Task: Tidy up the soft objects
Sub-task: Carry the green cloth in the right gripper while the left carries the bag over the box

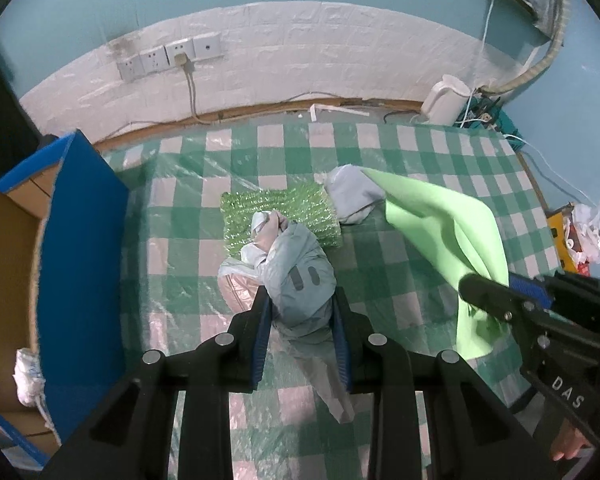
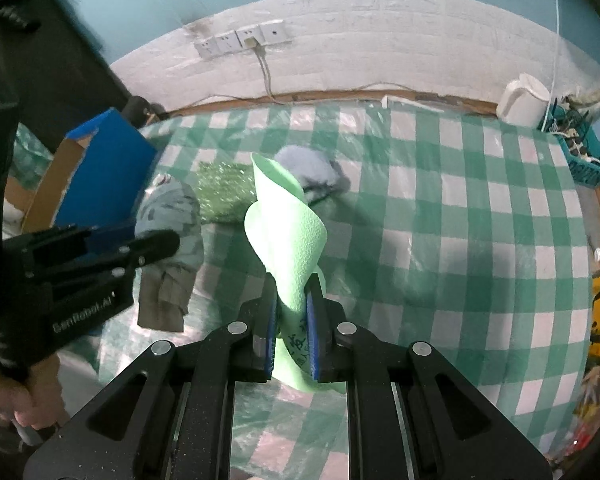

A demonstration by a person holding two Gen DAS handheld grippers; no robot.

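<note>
My left gripper (image 1: 300,300) is shut on a bundled grey-blue garment (image 1: 296,268), which hangs off the table with a sleeve trailing below. The same garment (image 2: 172,216) shows at the left of the right wrist view beside the left gripper (image 2: 156,246). My right gripper (image 2: 292,292) is shut on a light green foam sheet (image 2: 288,236), lifted and curling upward. That sheet (image 1: 444,220) also appears at the right of the left wrist view. A green bubble-wrap pad (image 1: 276,208) and a pale grey cloth (image 1: 352,192) lie on the checked table.
A blue-sided cardboard box (image 1: 80,240) stands open at the left with a white item inside. The green-checked tablecloth (image 2: 460,240) is under clear plastic. A white kettle (image 1: 446,100) and a teal basket (image 2: 584,156) sit at the back right, by the wall.
</note>
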